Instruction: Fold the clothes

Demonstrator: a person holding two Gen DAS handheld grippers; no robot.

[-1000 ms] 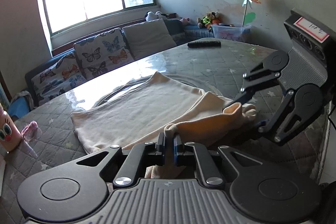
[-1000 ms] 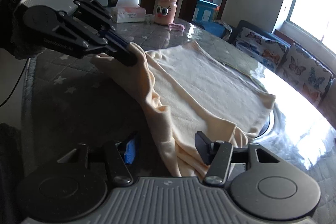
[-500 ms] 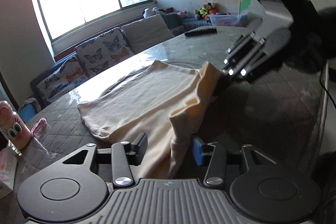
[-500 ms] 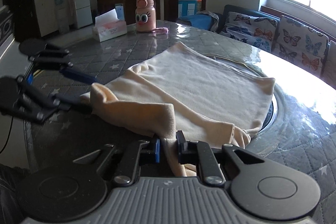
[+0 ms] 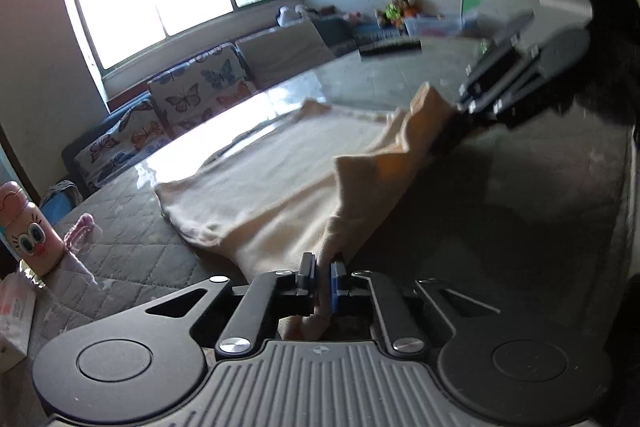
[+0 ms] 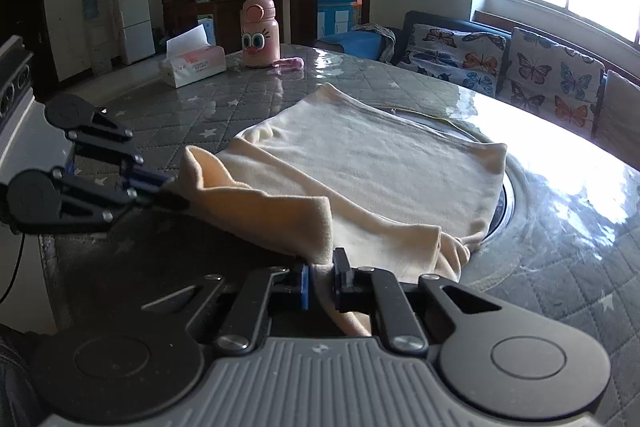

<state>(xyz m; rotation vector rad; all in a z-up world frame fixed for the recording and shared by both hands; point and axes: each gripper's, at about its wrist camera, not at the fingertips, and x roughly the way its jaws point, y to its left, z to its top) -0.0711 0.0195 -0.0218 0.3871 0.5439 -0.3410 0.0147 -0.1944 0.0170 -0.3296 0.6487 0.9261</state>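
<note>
A cream-coloured garment (image 5: 276, 163) lies spread on the grey quilted table (image 5: 132, 259); it also shows in the right wrist view (image 6: 372, 163). My left gripper (image 5: 321, 273) is shut on one near corner of its edge. My right gripper (image 6: 321, 277) is shut on the other near corner. The edge between them is lifted off the table and stretched. In the left wrist view the right gripper (image 5: 464, 103) shows at upper right, blurred. In the right wrist view the left gripper (image 6: 168, 193) shows at left.
A pink cartoon bottle (image 6: 259, 27), a tissue box (image 6: 192, 65) and a small pink item (image 6: 289, 63) stand at the table's far side. A dark remote (image 5: 390, 49) lies at the other end. A sofa with butterfly cushions (image 6: 516, 67) runs along the window wall.
The left gripper, open half a second ago, has shut on the garment's edge. The two grippers have moved apart, stretching the lifted edge between them.
</note>
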